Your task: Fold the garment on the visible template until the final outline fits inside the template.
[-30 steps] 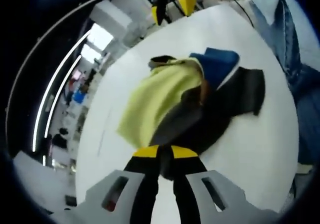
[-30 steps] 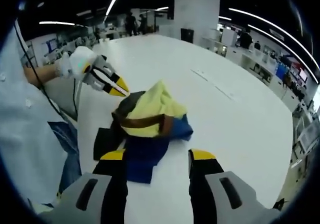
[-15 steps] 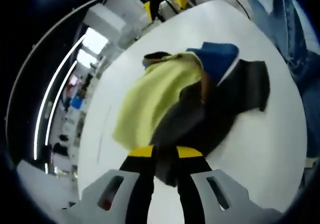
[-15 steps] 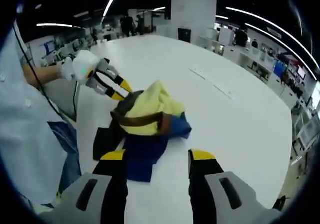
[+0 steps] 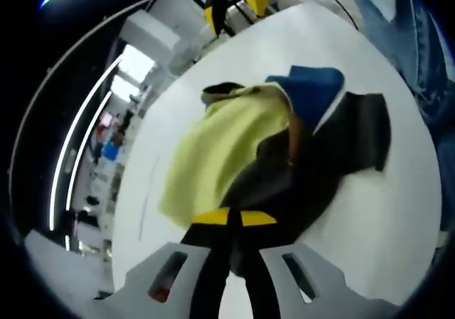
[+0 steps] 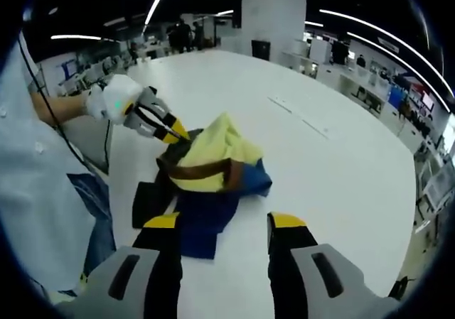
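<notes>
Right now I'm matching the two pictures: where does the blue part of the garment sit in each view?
Left gripper view: the blue part lies upper right of centre, past the yellow-green fabric, far from the left gripper.
Right gripper view: the blue part lies low and centre-left, just ahead of the right gripper.
Shared landmark: the brown band, also seen at.

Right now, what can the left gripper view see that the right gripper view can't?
The left gripper view looks close along its own left gripper, shut on the garment's dark edge, with the right gripper's yellow tips at the top. The right gripper view looks along the open right gripper, hanging short of the cloth, and catches the person's hand and white shirt. Both share the crumpled yellow, blue and dark garment on the white table.
</notes>
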Demonstrator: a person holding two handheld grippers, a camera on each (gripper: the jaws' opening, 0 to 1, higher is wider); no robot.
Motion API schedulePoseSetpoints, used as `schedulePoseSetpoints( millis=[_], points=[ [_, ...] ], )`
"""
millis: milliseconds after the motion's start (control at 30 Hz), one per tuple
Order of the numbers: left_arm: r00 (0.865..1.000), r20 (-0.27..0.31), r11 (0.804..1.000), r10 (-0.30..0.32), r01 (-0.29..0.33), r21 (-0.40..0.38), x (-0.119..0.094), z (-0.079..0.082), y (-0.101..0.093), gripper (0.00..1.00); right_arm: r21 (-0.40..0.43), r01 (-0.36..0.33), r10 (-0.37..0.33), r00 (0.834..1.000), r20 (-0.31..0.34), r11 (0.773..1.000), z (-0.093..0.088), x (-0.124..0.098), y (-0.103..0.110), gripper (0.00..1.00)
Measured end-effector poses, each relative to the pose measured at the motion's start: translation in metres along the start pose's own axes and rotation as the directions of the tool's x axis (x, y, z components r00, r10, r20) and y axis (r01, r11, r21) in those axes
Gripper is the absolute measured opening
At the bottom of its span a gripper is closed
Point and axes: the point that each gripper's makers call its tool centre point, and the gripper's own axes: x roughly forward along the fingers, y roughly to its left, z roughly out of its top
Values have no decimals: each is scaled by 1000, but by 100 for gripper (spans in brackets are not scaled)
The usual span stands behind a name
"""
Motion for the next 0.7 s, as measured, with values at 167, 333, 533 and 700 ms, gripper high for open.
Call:
schedulePoseSetpoints(
  millis=[167,333,533,700],
  points=[
    [999,20,999,34,-34,-20,-8,5,6,0,-5,-6,6,1000,-4,1000,0,1,1,47],
    [998,14,996,65,-64,-59,-17,3,11,0,-18,-6,5,1000,-16,1000,0,2,0,47],
    [995,-4,994,97,-97,-54,-30,0,14,0,-25,-8,8,1000,-16,1000,2,5,-1,45],
    [993,-8,990,122,-122,-65,-39,0,18,0,-74,2,-3,1000,-22,997,5,9,-8,42]
  ],
)
